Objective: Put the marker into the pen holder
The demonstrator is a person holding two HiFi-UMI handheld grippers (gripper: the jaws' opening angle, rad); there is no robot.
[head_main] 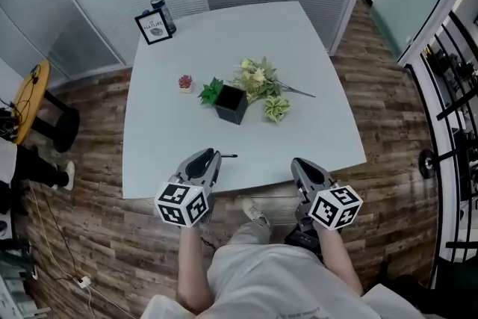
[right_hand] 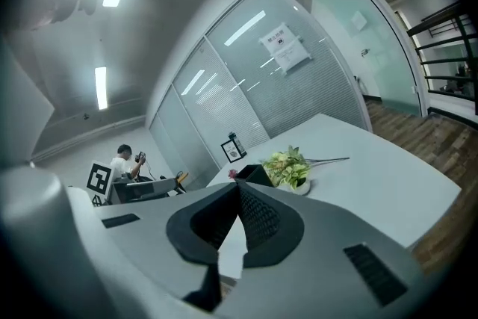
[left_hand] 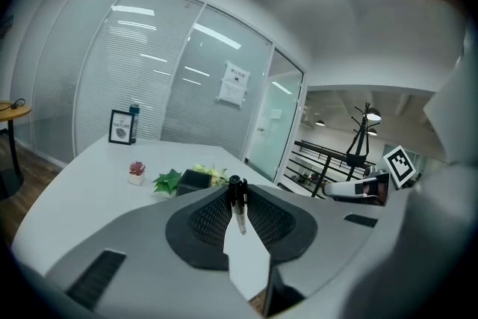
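A black marker (left_hand: 237, 199) is pinched between the jaws of my left gripper (left_hand: 237, 189), which is shut on it. In the head view that gripper (head_main: 212, 155) hovers at the table's near edge, and the marker (head_main: 228, 156) sticks out to its right. The pen holder (head_main: 231, 104), a black square cup, stands at the table's middle, well beyond both grippers; it also shows ahead in the gripper views (left_hand: 194, 179) (right_hand: 254, 174). My right gripper (head_main: 299, 161) is at the near edge too, its jaws (right_hand: 239, 187) shut with nothing in them.
Artificial flowers (head_main: 260, 82) and green leaves (head_main: 211, 93) lie around the pen holder. A small potted plant (head_main: 185, 83) stands left of it. A framed card (head_main: 153, 28) and a bottle (head_main: 162, 13) are at the table's (head_main: 164, 138) far left corner.
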